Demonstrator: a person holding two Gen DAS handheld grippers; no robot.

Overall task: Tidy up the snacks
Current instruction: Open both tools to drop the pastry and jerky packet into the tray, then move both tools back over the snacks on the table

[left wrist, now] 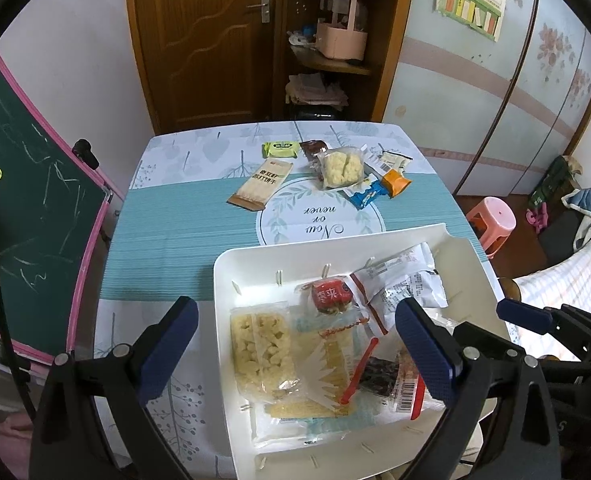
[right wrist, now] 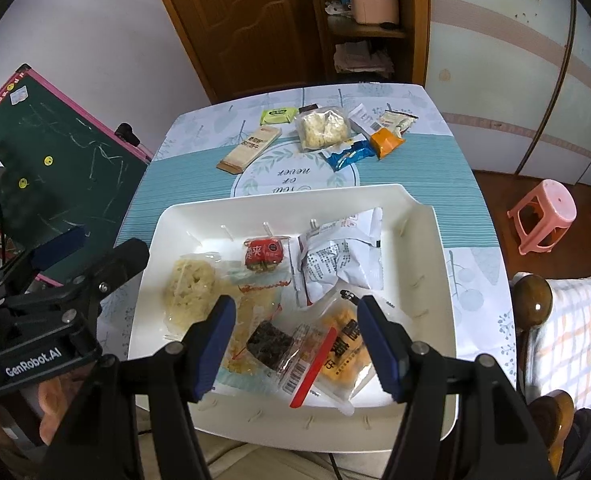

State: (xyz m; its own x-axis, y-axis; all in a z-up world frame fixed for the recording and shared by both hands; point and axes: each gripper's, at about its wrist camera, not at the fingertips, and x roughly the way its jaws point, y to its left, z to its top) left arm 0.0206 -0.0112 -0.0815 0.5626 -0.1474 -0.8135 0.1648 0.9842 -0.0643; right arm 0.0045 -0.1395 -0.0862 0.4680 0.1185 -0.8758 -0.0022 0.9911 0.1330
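A white tray [left wrist: 223,276] [right wrist: 163,224] sits on the near part of the table and holds several snack packets. Among them are a clear bag of yellow puffs [left wrist: 261,352], a red packet [right wrist: 264,254], a crumpled white packet [right wrist: 335,260], a dark cake packet [right wrist: 269,338] and an orange packet [right wrist: 347,340]. My right gripper [right wrist: 297,344] hangs open over the dark cake packet, pads clear of it. My left gripper [left wrist: 299,354] is open above the tray's left side, holding nothing. At the far end lie a long cracker packet [left wrist: 261,184], a green packet [left wrist: 281,149], a clear cake bag [left wrist: 341,168], a blue packet [left wrist: 365,196] and an orange packet [left wrist: 395,182].
A green chalkboard with a pink frame [left wrist: 27,200] leans left of the table. A pink stool [right wrist: 543,216] stands on the floor to the right. A wooden chair knob [right wrist: 533,300] and a checked cover are at the near right. Door and shelves are behind.
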